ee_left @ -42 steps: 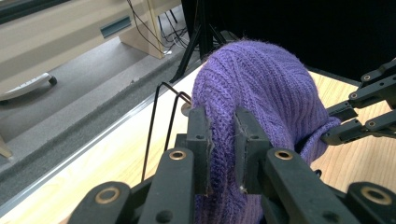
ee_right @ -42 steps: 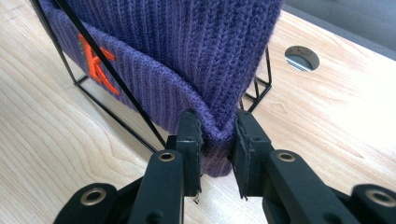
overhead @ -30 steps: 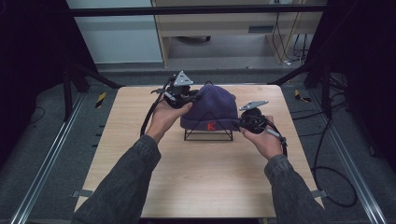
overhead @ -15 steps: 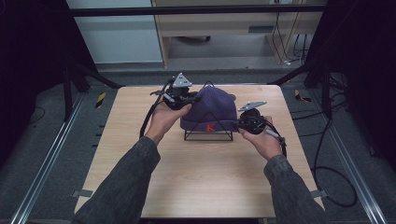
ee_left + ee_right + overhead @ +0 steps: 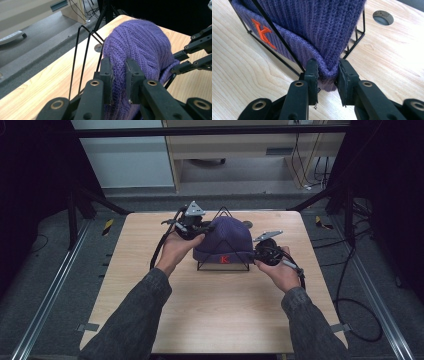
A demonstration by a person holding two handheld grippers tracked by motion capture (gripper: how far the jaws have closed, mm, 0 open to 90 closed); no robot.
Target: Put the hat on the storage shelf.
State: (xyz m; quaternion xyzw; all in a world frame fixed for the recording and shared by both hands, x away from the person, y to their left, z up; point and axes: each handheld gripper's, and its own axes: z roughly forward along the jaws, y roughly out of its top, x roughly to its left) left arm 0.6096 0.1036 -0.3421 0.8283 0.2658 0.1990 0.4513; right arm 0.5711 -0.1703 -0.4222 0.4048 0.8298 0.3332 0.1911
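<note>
Left tongs (image 5: 119,75) pinch a fold of the purple knit hat (image 5: 223,239), which sits draped over the wire stand (image 5: 220,266) mid-counter (image 5: 210,315); soft, light, stretchy stuff, best gripped at the thick cuff, where the right tongs (image 5: 327,78) clamp it

Both forearms in grey sleeves reach forward. Left black two-jaw tongs (image 5: 119,75) pinched on purple knit; right black two-jaw tongs (image 5: 327,75) pinched on its folded cuff.

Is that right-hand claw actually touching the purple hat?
Touching. The right gripper view shows the right gripper with its fingers pinching a fold of the purple hat at its cuff; knit fills the gap.
</note>
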